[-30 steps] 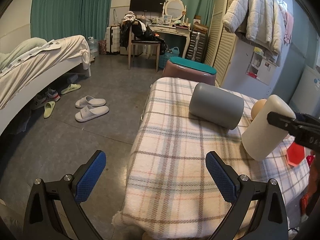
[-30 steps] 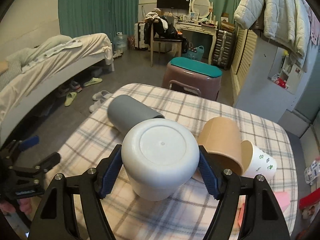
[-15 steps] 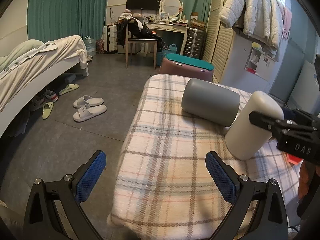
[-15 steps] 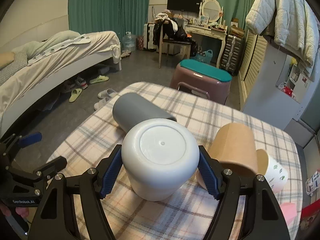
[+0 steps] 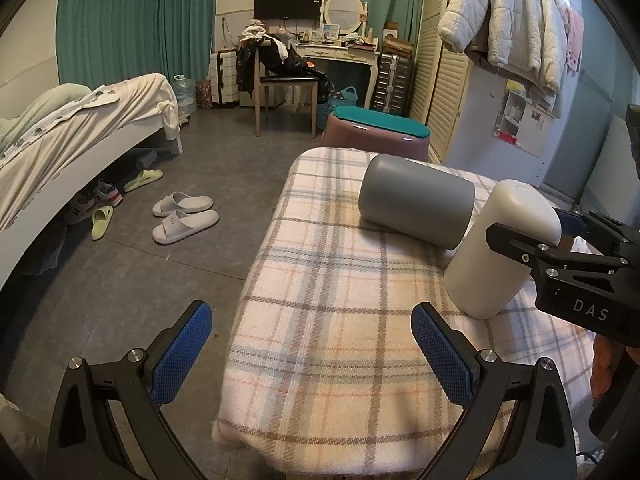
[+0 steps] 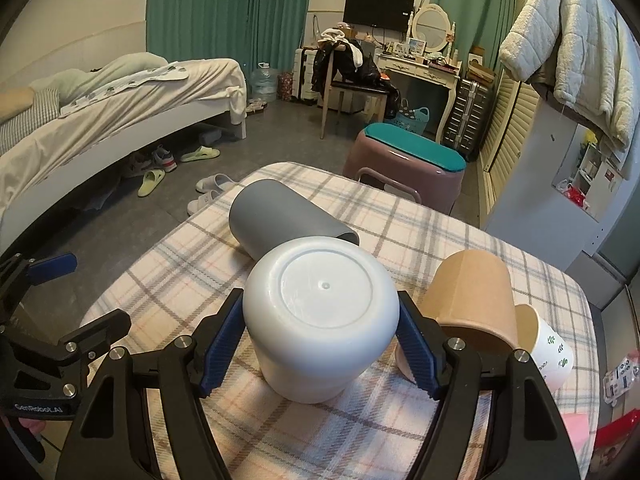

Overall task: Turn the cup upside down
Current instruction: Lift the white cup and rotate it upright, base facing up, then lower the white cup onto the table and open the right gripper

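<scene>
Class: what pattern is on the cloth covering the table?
A plaid check of grey, tan and pale blue lines on the cream tablecloth, clearest in the left wrist view.

In the right wrist view, the mouth of the white cup [image 6: 320, 320] faces down to the bench [image 6: 168, 272], so its rim is not visible. The brown cup [image 6: 472, 300] hides part of the leaf-print cup [image 6: 554, 354] at the right. In the left wrist view, the right gripper [image 5: 560, 248] is cut off by the right edge, and the white cup hides its far finger.
</scene>
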`<state>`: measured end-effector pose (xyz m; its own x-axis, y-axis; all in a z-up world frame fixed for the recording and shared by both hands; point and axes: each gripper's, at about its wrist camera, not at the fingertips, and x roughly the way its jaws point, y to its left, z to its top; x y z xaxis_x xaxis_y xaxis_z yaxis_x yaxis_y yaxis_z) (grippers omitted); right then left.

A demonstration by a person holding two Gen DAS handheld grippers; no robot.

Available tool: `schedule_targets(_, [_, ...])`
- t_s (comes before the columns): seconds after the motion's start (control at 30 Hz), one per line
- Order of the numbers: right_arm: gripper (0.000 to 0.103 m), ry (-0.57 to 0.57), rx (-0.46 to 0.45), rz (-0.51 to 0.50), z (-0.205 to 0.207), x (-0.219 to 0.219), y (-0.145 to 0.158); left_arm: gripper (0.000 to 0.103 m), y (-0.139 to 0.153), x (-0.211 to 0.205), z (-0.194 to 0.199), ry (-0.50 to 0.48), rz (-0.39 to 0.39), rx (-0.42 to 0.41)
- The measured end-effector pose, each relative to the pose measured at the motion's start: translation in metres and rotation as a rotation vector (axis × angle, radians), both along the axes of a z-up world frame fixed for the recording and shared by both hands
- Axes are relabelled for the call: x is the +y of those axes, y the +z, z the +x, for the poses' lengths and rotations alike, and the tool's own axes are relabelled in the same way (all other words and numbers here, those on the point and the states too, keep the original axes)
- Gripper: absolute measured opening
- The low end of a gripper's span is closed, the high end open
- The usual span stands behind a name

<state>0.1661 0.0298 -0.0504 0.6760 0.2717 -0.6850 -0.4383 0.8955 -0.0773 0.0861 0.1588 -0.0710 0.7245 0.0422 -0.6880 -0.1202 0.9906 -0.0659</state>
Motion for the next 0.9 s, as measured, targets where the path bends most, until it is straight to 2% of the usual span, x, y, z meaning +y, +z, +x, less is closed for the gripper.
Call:
schedule_targets(0.3, [0.079, 0.007, -0.016, 0.015, -0.002, -0.002, 0.006, 0.103, 0.007, -0.010, -0.012, 0.018, 0.026, -0.012])
schedule_targets(0.6, [0.081, 0.025, -0.095, 0.113, -0.016, -0.023, 0.044, 0.103, 0.020, -0.035, -0.023, 0.033, 0.066, -0.030])
schedule_targets(0.8, [0.081, 0.009, -0.153, 0.170, -0.034, -0.056, 0.069, 0.103, 0.041, -0.060, -0.027, 0.023, 0.092, -0.074])
schedule_targets(0.9, [0.081, -0.013, -0.183, 0.190, -0.046, -0.080, 0.079, 0.103, 0.056, -0.078, -0.033, 0.032, 0.108, -0.133])
